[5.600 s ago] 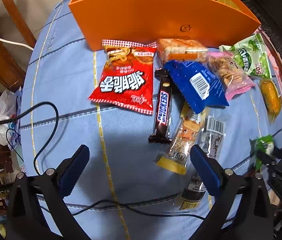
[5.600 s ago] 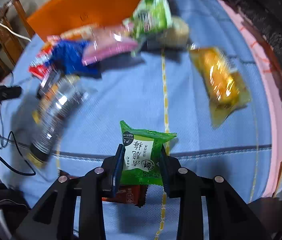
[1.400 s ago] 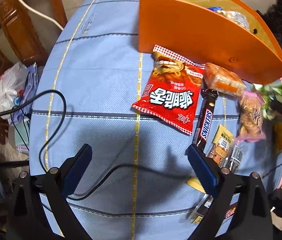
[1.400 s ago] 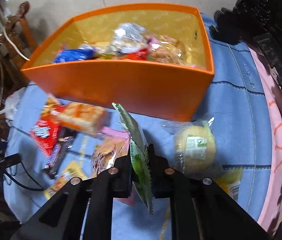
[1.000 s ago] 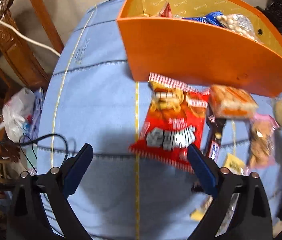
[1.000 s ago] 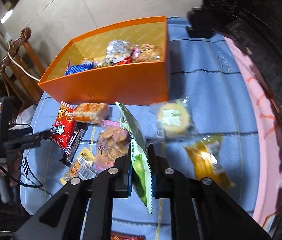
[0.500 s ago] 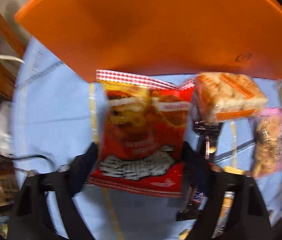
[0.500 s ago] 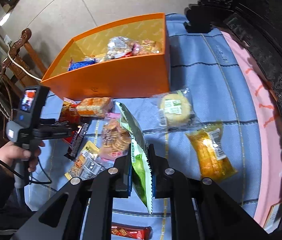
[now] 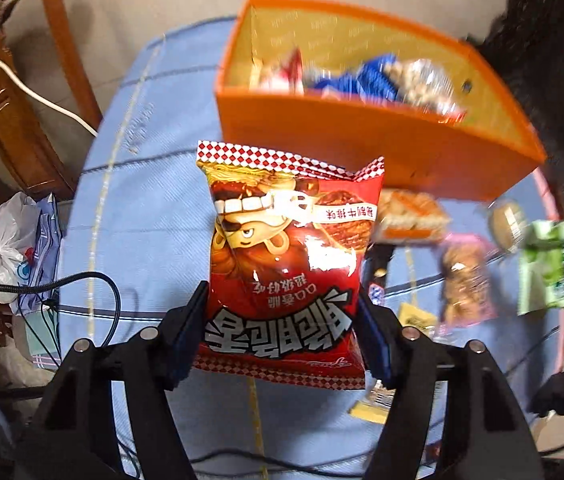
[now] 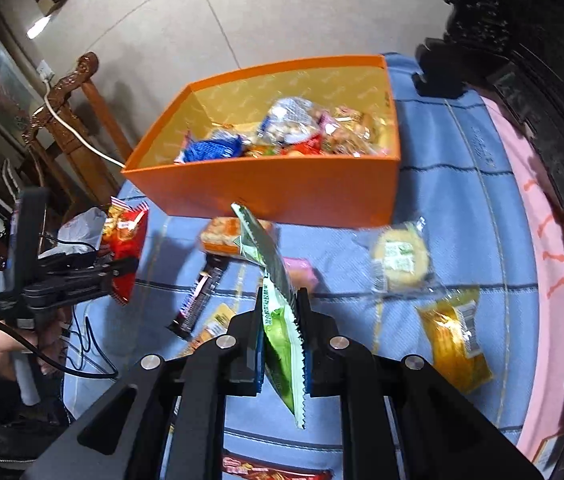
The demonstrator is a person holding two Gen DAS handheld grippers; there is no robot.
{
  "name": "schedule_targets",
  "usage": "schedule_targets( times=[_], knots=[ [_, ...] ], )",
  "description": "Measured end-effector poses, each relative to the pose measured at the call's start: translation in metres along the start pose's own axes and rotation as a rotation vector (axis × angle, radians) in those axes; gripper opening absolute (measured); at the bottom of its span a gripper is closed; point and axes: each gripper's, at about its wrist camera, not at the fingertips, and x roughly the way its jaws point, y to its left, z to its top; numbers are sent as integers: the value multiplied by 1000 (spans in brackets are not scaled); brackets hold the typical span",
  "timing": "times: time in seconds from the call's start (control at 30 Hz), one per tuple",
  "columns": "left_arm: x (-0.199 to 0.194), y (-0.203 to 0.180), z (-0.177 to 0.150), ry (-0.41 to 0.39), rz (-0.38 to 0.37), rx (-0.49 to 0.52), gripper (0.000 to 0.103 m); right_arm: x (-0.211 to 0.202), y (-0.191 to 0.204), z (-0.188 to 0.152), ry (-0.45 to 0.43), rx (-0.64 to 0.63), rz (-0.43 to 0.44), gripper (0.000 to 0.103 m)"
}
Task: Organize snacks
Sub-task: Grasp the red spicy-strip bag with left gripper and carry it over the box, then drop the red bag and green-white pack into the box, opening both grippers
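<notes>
Left claw (image 9: 279,336) has just been closing and now pinches the glossy red foil snack bag with checkered top edge (image 9: 288,256) by its two side edges near the bottom seam, bag lifted clear of the blue striped cloth on the bench (image 9: 149,216) and standing tall above the pads. Right claw (image 10: 282,344) is clamped tight on the thin green-and-white foil packet with serrated edge (image 10: 277,316), held edge-on. Target looks like the open orange cardboard box (image 10: 282,192), already part filled with mixed wrappers. Risks as I read them: the red bag is puffed and slick, and the grip is low and only on the sides, so it can flop forward or squirt out of the pads if swung fast; squeezing harder could pop it. Its top edge sits near the box's front wall (image 9: 362,148), so going in too low would catch the rim and may shove the box, which looks light. Both claws heading for the same opening could collide. The green packet is gripped near the middle with a long free end that may snag the rim. The black cable (image 9: 93,280) trailing on the cloth could drag loose items such as the dark chocolate bar (image 10: 197,300).
</notes>
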Motion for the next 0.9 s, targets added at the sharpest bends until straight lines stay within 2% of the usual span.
schedule_targets(
  times=[0.13,0.3,0.5,0.7,0.73,0.77,0.8,0.87,0.9],
  knots=[
    [-32,3,17,-53,-47,-29,66,-7,10,14,-34,-25,18,13],
    [-55,-11,49,-130,-52,-2,66,-22,13,51,-131,-30,26,13],
    [-42,-30,106,-167,-88,0,66,-13,4,101,-210,44,48,15],
    [-16,-54,142,-129,-81,-1,68,19,5,126,-201,61,57,16],
    [-6,-56,149,-104,-66,-8,74,25,6,130,-190,58,43,18],
    [1,-56,150,-86,-48,-14,81,32,8,132,-171,50,16,39],
    [7,-57,153,-63,-11,-21,96,39,10,133,-154,39,-57,70],
    [18,-56,153,-19,82,-20,96,40,13,128,-175,18,-179,87],
    [21,-54,151,-11,101,-12,96,39,13,124,-187,5,-197,92]
  ],
)
